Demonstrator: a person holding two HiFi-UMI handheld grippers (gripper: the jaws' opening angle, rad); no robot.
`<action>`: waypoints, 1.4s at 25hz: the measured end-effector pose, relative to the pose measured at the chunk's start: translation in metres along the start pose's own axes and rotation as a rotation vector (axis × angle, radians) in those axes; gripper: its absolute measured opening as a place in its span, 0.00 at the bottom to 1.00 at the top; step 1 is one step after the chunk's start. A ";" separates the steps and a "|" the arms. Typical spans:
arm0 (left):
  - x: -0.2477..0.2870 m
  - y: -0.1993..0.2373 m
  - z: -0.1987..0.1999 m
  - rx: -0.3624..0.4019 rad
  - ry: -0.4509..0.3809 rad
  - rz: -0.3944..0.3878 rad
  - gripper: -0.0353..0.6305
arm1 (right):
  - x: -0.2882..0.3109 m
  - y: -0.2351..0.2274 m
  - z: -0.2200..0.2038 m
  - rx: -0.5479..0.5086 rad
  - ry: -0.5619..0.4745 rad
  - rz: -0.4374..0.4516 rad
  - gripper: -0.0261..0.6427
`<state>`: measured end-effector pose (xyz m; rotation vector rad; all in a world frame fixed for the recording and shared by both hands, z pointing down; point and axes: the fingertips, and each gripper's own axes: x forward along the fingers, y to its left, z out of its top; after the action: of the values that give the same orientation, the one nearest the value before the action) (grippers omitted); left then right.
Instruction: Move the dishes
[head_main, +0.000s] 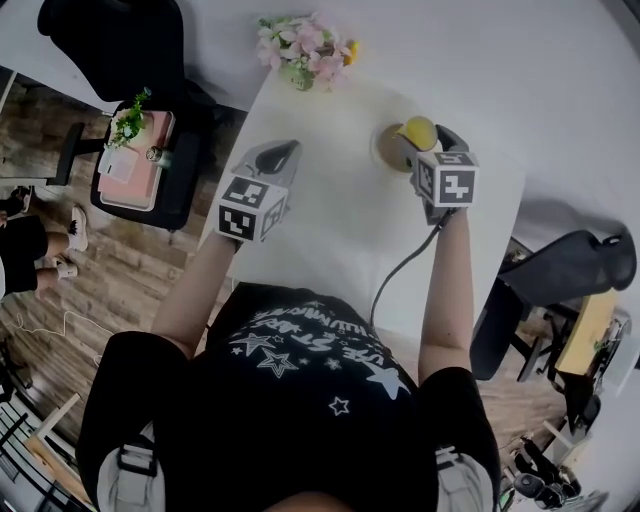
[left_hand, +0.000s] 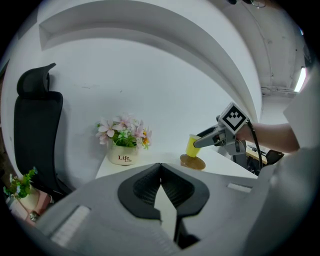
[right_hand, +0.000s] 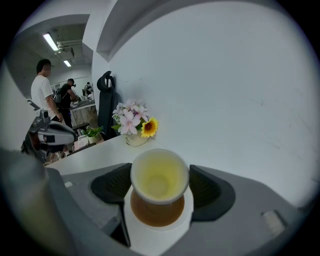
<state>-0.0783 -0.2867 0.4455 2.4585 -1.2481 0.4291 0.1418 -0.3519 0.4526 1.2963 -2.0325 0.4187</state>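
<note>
A yellow cup (head_main: 419, 131) (right_hand: 159, 176) is clamped between the jaws of my right gripper (head_main: 432, 140) (right_hand: 160, 187), directly over a round brown saucer (head_main: 388, 148) (right_hand: 156, 212) on the white table (head_main: 330, 230). In the left gripper view the cup (left_hand: 192, 146) sits at or just above the saucer (left_hand: 193, 162), slightly tilted. I cannot tell whether they touch. My left gripper (head_main: 275, 158) (left_hand: 160, 166) hovers over the table's left part, its pads pressed together with nothing between them.
A white pot of pink flowers (head_main: 305, 45) (left_hand: 123, 145) stands at the table's far edge. A black chair (head_main: 120, 40) and a seat holding a small plant (head_main: 140, 165) are to the left, another dark chair (head_main: 570, 280) to the right. People stand far off.
</note>
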 end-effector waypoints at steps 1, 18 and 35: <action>0.000 0.001 0.000 0.000 0.000 0.000 0.07 | 0.001 -0.003 0.005 -0.001 -0.008 -0.001 0.58; 0.018 0.030 -0.012 -0.031 0.042 0.024 0.07 | 0.087 -0.014 0.032 -0.069 0.030 0.051 0.58; 0.031 0.037 -0.026 -0.032 0.091 0.024 0.07 | 0.132 -0.007 0.013 -0.123 0.132 0.102 0.58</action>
<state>-0.0940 -0.3175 0.4877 2.3717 -1.2394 0.5172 0.1074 -0.4505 0.5343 1.0669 -1.9862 0.4079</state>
